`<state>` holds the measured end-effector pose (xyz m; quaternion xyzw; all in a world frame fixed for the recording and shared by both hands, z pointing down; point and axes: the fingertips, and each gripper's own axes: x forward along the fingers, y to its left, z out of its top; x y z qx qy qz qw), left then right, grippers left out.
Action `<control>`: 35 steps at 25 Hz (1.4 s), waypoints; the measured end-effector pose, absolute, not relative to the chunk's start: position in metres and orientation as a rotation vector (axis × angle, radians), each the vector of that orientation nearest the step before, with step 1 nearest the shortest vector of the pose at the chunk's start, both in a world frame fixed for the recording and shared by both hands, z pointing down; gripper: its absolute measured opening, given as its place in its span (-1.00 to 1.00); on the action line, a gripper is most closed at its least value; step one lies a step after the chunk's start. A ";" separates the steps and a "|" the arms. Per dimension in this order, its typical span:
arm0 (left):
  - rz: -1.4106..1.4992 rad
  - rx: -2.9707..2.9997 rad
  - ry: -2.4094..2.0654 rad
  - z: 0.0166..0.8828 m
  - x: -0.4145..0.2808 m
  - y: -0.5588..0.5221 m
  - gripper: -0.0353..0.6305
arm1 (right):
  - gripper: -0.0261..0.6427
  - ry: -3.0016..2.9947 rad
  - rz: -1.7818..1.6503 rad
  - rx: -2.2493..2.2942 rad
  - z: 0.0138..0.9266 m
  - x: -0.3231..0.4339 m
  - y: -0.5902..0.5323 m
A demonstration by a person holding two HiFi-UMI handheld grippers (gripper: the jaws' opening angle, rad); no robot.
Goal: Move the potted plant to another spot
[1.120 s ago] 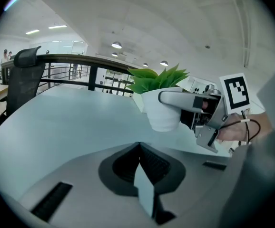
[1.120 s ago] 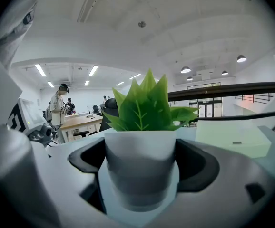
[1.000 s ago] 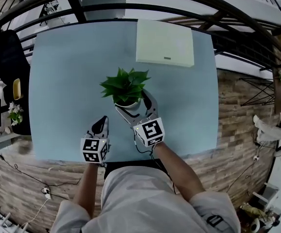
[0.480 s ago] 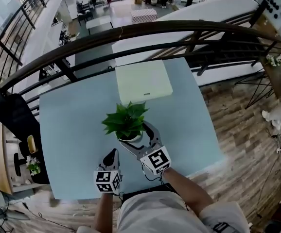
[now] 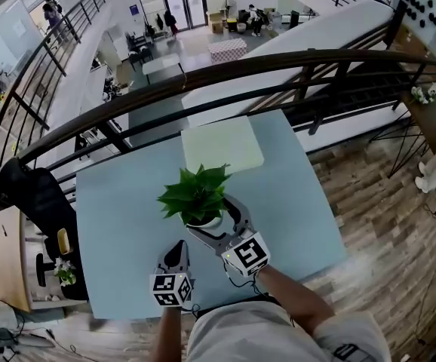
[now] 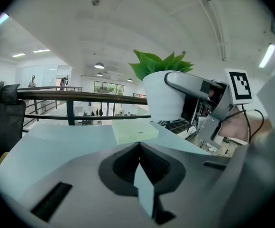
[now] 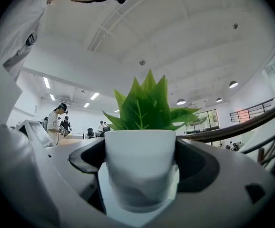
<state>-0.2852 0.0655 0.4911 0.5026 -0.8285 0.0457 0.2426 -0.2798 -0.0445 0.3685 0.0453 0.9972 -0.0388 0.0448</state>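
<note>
Pickup looks done: my right gripper point(image 5: 212, 217) has its jaws pinching the small white pot of green leaves point(image 7: 140, 160) between them, seemingly off the pale blue surface point(image 5: 127, 225), my left gripper point(image 5: 179, 249) has its jaws pressed together and empty, and the set-down isn't done yet.

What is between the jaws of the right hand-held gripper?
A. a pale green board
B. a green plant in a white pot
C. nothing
B: the right hand-held gripper presses its jaws on both sides of the potted plant, at its white pot.
</note>
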 end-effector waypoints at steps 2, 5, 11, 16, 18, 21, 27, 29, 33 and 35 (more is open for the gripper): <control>0.127 1.372 -2.272 0.489 -0.279 0.061 -0.86 | 0.45 3.036 -0.119 0.149 0.363 -0.272 -0.049; 0.133 1.374 -2.272 0.488 -0.267 0.054 -0.86 | 0.45 3.020 -0.108 0.153 0.354 -0.257 -0.057; 0.145 1.385 -2.268 0.487 -0.251 0.042 -0.86 | 0.45 3.001 -0.067 0.195 0.340 -0.237 -0.068; 0.165 1.393 -2.268 0.484 -0.235 0.031 -0.86 | 0.45 2.999 -0.072 0.210 0.337 -0.214 -0.078; 0.175 1.393 -2.258 0.485 -0.226 0.029 -0.86 | 0.45 3.005 -0.066 0.186 0.339 -0.203 -0.085; 0.185 1.409 -2.236 0.491 -0.214 0.022 -0.86 | 0.45 3.020 -0.074 0.153 0.344 -0.190 -0.095; 0.210 1.524 -2.152 0.499 -0.195 -0.006 -0.86 | 0.45 3.025 -0.034 0.058 0.346 -0.168 -0.112; 0.219 1.574 -2.121 0.500 -0.193 -0.013 -0.86 | 0.45 3.033 -0.024 -0.002 0.348 -0.161 -0.116; 0.235 1.680 -2.058 0.497 -0.191 -0.024 -0.86 | 0.45 3.029 -0.036 -0.166 0.348 -0.146 -0.127; 0.235 1.734 -2.019 0.496 -0.189 -0.026 -0.86 | 0.45 3.025 -0.055 -0.266 0.352 -0.140 -0.131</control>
